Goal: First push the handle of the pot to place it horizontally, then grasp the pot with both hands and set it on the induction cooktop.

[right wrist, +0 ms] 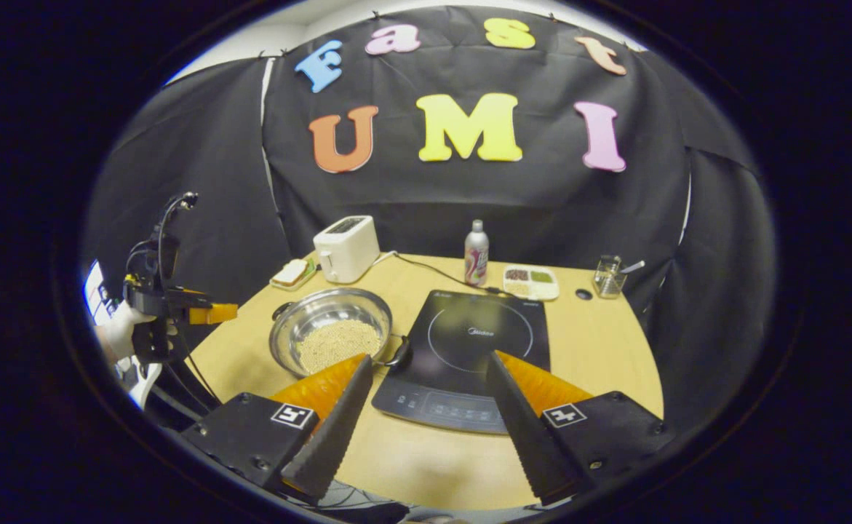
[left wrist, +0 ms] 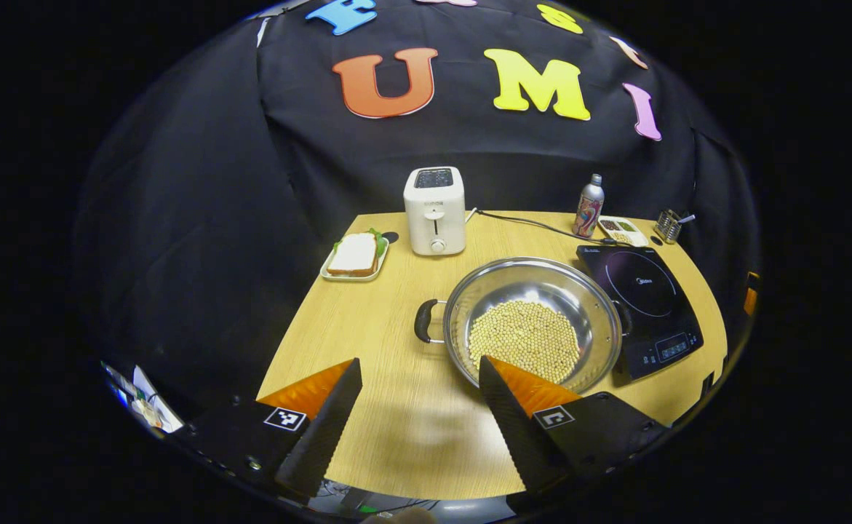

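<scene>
On the wooden table (left wrist: 396,320), pot (left wrist: 532,320) beside induction cooktop (left wrist: 644,306); left gripper (left wrist: 420,371) and right gripper (right wrist: 426,367) gape wide, empty.

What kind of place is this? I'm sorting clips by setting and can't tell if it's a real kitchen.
Probably a staged kitchen corner in a recording booth, not a real kitchen: a wooden table against a black cloth wall, set with an induction cooktop, a toaster and a steel pot of beans.
</scene>
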`<state>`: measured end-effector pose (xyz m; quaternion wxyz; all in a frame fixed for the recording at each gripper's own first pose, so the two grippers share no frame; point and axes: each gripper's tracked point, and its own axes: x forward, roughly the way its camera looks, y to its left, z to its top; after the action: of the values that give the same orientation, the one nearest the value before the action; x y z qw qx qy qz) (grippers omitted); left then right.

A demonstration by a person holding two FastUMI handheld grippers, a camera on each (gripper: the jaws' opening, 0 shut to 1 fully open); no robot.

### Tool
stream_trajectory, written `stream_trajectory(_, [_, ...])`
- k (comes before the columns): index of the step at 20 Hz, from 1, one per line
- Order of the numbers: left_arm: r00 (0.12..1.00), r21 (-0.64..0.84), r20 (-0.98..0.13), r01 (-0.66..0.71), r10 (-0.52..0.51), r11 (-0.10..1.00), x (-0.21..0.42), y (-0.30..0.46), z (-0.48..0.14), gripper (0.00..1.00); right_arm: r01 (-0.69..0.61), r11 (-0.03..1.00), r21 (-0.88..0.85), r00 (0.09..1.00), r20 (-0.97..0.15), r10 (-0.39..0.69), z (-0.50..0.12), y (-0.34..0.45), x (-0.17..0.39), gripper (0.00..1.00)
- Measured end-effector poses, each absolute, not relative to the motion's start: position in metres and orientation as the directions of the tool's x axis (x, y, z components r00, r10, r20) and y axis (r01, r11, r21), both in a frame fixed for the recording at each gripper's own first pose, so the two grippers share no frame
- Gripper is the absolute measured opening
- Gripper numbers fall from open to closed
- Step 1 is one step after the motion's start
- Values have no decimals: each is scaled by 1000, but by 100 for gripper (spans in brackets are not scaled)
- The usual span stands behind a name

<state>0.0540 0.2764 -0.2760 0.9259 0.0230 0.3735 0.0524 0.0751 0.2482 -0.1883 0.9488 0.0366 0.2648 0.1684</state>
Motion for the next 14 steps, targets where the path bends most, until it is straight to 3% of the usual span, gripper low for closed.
stream_trajectory(6, [642,83,-765,12,56,996,125,287,-333,97,-229,939,257,665,-663,344,-263,323,144,89])
stream_trajectory(7, [625,75,-780,22,44,997,132,287,-341,98,-215,943,254,643,-690,332,-275,327,152,89])
stream_trajectory(8, [604,72,-796,29,40,997,137,288,-350,97,-206,946,249,621,-714,323,-286,332,160,95])
stream_trajectory(10, [568,66,-822,34,35,997,148,287,-367,97,-189,952,242,583,-752,306,-302,341,172,95])
stream_trajectory(11, [548,60,-836,36,31,998,149,286,-374,97,-174,958,230,568,-771,288,-309,341,176,88])
stream_trajectory(14, [512,64,-859,51,29,997,158,283,-391,97,-153,963,222,517,-813,269,-322,348,181,87])
